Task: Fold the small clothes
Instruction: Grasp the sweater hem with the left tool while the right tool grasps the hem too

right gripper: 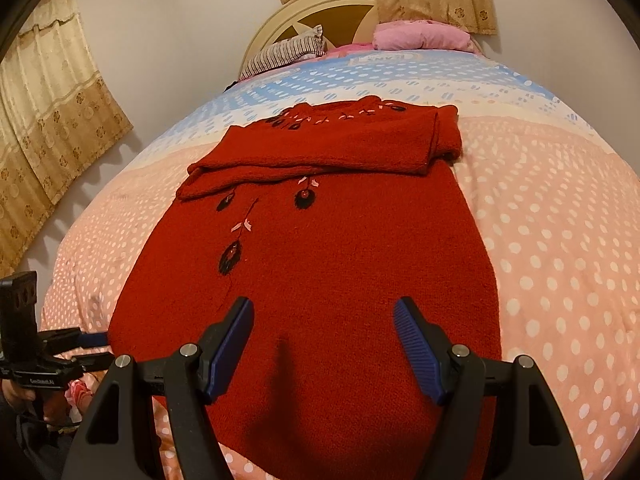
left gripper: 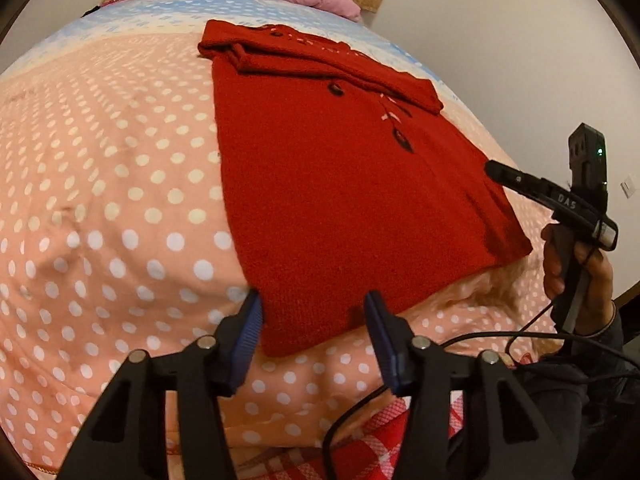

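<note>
**Tongs poised at the hem of the red sweater**

The left tongs (left gripper: pixel 313 326) sit at the near left corner of the red sweater (left gripper: pixel 340 184), their blue pads (left gripper: pixel 245 340) standing either side of that corner with a gap between them; they look half open, and I cannot see them pinching the knit yet. The right tongs (right gripper: pixel 324 344) hover wide over the near hem, towards the right side, with nothing between them. A hand (left gripper: pixel 576 276) grips the handle of the right tool.

The sweater lies flat on the bed, on a pink dotted quilt (left gripper: pixel 100 200), hem nearest the person and neck farthest away. Both sleeves (right gripper: pixel 320 148) are already folded across the chest, so my guess is that the next fold brings the hem up towards the collar.

The risks, as I see them: the left tongs may close on the quilt along with the knit, since the corner lies flush on soft bedding, and lifting would then drag the cover. If only one corner is caught firmly, the hem will rise crooked and the fold will skew. A fast lift could also slide the crossed sleeves out of place. A cable (left gripper: pixel 460 338) trails near the hem and could snag.
</note>
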### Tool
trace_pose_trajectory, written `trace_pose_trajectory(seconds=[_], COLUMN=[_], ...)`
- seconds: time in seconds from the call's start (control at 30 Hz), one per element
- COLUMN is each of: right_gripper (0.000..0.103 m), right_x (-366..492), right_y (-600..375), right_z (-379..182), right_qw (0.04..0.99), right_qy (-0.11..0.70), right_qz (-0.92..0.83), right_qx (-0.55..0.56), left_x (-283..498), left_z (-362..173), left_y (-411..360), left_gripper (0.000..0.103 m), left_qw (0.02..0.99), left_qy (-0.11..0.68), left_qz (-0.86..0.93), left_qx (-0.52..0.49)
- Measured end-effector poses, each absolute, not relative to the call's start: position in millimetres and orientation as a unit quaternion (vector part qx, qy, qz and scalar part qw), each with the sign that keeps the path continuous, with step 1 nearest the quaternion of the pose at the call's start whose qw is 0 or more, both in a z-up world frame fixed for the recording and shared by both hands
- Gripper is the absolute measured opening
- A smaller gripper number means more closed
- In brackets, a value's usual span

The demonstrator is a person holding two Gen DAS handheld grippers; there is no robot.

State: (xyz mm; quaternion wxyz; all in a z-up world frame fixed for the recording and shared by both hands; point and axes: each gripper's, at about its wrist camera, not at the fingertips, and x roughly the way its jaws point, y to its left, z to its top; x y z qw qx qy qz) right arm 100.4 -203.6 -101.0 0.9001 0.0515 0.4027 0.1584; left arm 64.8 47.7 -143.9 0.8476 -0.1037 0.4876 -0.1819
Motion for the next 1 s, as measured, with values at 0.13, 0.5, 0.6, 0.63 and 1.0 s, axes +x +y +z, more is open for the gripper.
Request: trace_pose_trajectory(seconds=[0.13,0.5,0.6,0.63,1.0], right_gripper=[0.073,0.073,0.073,0.073,0.06], right_x=[99,78,69,65,38], right_y=[-207,-238,-261,-270,-293], right_z=[-102,-91,-91,-91,-116], right_qw=[0.9,0.902,0.897,0.895,0.87], right_qy=[0.403,0.402,0.417,0.422,0.462], right_qz=[0.158,0.145,0.13,0.123,0.134], right_qx=[0.052,0.051,0.066,0.074,0.111], left_x=[68,61,60,60,64], left_z=[-148,-121,-109,-107,-128], left_y=[52,69,80,83,86], left_gripper=[0.051,0.007,0.007,0.007,0.007], left_qw=[0.843,0.863,0.868,0.868,0.855], left_qy=[0.489,0.451,0.436,0.433,0.457], left_qz=[-0.186,-0.195,-0.201,-0.203,-0.196], left_qx=[-0.125,-0.12,-0.13,-0.134,-0.148])
